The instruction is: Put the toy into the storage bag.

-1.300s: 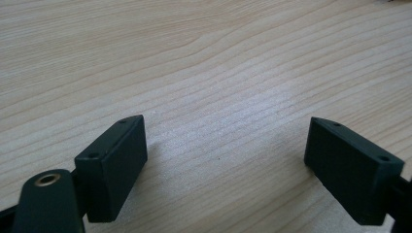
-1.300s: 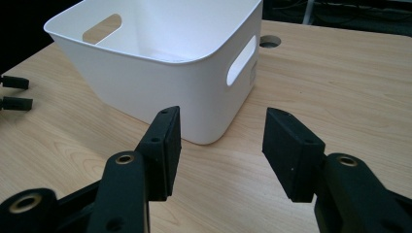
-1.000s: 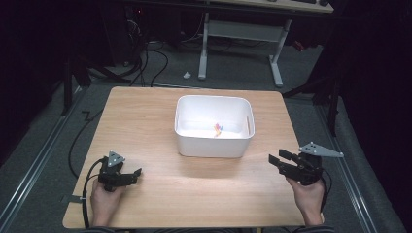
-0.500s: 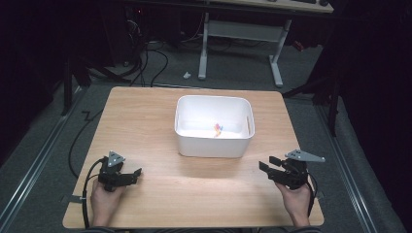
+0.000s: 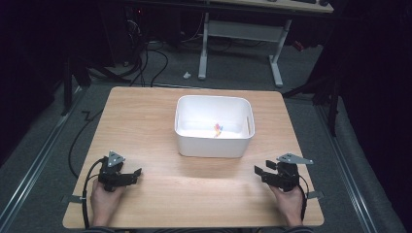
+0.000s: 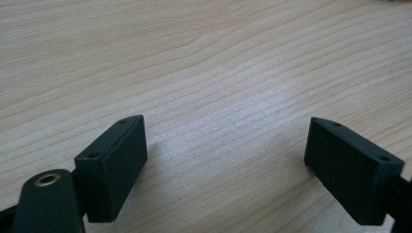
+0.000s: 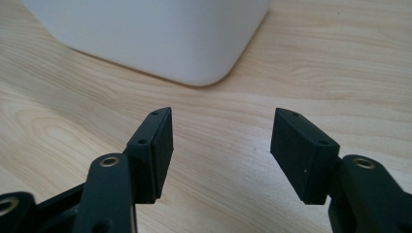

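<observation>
- Left gripper [image 5: 137, 173], lower left of the high view: jaws spread wide, nothing between them, low over bare wooden table [image 5: 145, 121].
- White bin [image 5: 214, 144], centre of the frame, slightly above the middle: upright on the table, a small orange-red object [image 5: 217, 129] lying inside, too small to identify.
- Right gripper [image 5: 258, 171], lower right: jaws apart, empty, pointed toward the bin's near corner, well apart from it.

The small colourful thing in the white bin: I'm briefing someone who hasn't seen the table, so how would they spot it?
Start at the wooden table and find the white bin near its middle. Inside, on the bin's floor towards the right, lies a small orange-red item, too small to identify. It is the sole spot of colour in the white bin.
</observation>
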Motion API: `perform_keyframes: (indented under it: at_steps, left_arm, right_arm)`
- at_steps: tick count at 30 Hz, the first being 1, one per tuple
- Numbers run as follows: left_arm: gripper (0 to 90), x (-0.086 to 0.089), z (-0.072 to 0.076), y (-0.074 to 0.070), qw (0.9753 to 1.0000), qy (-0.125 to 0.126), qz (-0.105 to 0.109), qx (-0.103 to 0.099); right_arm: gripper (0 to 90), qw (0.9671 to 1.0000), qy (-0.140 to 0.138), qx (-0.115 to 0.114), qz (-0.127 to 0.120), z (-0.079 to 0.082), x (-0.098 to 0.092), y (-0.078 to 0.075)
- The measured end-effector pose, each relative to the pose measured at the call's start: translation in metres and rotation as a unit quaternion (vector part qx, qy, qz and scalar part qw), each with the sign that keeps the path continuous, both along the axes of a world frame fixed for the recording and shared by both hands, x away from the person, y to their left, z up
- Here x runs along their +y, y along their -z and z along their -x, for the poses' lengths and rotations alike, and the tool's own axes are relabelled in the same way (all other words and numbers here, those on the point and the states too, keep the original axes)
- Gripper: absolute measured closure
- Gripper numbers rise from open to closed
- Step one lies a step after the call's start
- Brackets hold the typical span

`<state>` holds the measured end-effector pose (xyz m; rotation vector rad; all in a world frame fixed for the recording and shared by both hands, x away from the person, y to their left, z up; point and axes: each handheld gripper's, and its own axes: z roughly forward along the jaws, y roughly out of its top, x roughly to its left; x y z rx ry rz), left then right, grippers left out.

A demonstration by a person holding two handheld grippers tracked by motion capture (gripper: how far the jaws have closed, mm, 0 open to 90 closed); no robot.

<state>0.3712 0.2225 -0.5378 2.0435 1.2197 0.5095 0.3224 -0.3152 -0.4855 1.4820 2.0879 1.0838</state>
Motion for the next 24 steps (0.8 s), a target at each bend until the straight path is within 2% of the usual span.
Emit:
perform_keyframes:
  at_steps: [4,9,13,15,18,19,21,24]
  left_arm:
    - [15.9,0.0,0.0,0.0,1.0,0.0,0.0,0.0]
    - [15.9,0.0,0.0,0.0,1.0,-0.001,0.001,0.0]
    - [15.9,0.0,0.0,0.0,1.0,-0.001,0.0,0.0]
    - [15.9,0.0,0.0,0.0,1.0,-0.001,0.0,0.0]
    - [15.9,0.0,0.0,0.0,1.0,-0.001,0.0,0.0]
    - [15.9,0.0,0.0,0.0,1.0,-0.001,0.0,0.0]
    - [15.9,0.0,0.0,0.0,1.0,-0.001,0.0,0.0]
    - [15.9,0.0,0.0,0.0,1.0,-0.001,0.0,0.0]
  right_arm:
    - [38.8,0.9997,0.014,0.006,0.019,-0.004,0.0,0.012]
    - [36.2,0.9989,0.034,0.01,0.03,-0.008,-0.002,0.024]
    - [35.2,0.9961,0.043,-0.001,0.077,-0.012,0.0,0.034]
    - [34.8,0.9953,0.041,-0.005,0.088,-0.013,0.002,0.038]
    - [33.3,0.9947,0.04,0.001,0.095,-0.015,0.003,0.043]
    - [33.0,0.9952,0.04,-0.005,0.089,-0.015,0.003,0.045]
    - [32.8,0.9958,0.043,0.0,0.081,-0.016,0.002,0.045]
    - [30.5,0.996,0.04,0.001,0.08,-0.016,0.002,0.045]
